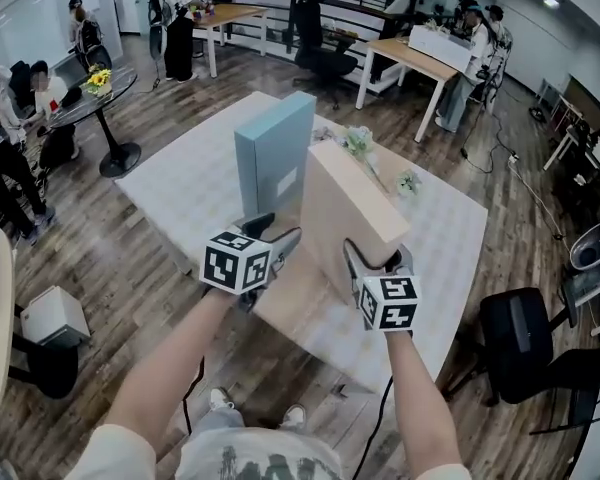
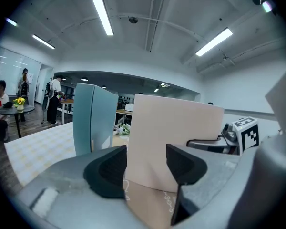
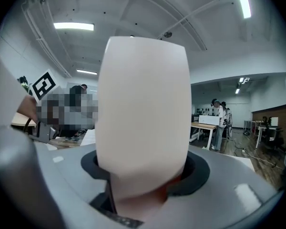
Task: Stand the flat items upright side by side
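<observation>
A light blue box (image 1: 275, 153) stands upright on the white-clothed table (image 1: 180, 183). Right of it a beige box (image 1: 350, 213) is raised on its edge and leans to the right. My right gripper (image 1: 375, 260) is shut on the beige box's near end, and the box (image 3: 145, 109) fills the gap between its pads in the right gripper view. My left gripper (image 1: 278, 236) is low between the two boxes with its jaws wide open. In the left gripper view the beige box (image 2: 174, 137) stands just past the pads, with the blue box (image 2: 93, 118) further left.
A tan patch (image 1: 290, 303) lies on the table under the grippers. Small green sprigs (image 1: 358, 140) lie on the far part of the cloth. A black chair (image 1: 525, 343) stands at the right, and a round table (image 1: 100, 98) with people is at the left.
</observation>
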Demonstrator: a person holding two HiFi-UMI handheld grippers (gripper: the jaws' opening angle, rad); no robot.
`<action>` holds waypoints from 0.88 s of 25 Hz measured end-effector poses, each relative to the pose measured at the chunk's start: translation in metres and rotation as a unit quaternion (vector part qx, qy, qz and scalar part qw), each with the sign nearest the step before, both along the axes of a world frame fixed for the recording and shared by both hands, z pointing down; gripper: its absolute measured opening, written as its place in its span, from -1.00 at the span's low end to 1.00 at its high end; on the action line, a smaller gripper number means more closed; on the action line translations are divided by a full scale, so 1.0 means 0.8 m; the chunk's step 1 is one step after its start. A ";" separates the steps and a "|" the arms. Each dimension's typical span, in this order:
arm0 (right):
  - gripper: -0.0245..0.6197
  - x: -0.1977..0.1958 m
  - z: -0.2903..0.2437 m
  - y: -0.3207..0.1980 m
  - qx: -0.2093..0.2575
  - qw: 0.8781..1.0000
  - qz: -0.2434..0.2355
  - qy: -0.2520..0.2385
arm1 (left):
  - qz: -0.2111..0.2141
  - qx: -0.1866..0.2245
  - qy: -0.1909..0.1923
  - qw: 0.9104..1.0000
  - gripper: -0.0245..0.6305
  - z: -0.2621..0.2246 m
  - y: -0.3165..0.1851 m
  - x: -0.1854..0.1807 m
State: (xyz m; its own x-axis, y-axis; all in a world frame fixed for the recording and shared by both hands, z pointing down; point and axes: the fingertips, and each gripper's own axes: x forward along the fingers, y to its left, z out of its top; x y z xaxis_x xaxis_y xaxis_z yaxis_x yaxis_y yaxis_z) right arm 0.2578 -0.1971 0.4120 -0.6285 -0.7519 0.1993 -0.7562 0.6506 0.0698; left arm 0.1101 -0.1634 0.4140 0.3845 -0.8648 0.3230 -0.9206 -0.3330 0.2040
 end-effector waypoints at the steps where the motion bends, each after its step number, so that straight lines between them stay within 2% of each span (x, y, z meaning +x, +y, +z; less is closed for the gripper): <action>1: 0.02 -0.007 0.000 0.001 -0.001 1.000 0.013 0.001 | 0.004 0.000 0.001 1.000 -0.11 -0.001 0.000 -0.008; 10: 0.02 -0.067 0.001 0.007 -0.003 0.992 0.128 0.004 | 0.049 0.002 0.007 0.999 -0.11 -0.005 -0.004 -0.080; 22: 0.03 -0.134 0.000 -0.001 -0.007 0.972 0.237 0.010 | 0.095 0.003 0.008 0.995 -0.11 -0.006 -0.011 -0.163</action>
State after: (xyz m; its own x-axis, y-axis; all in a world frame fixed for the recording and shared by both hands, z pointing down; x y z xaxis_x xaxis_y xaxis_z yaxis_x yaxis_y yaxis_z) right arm 0.1504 -0.1981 0.4123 -0.2088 -0.9529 0.2198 -0.9695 0.2312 0.0813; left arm -0.0204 -0.1723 0.4091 0.5462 -0.7779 0.3107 -0.8376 -0.5017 0.2163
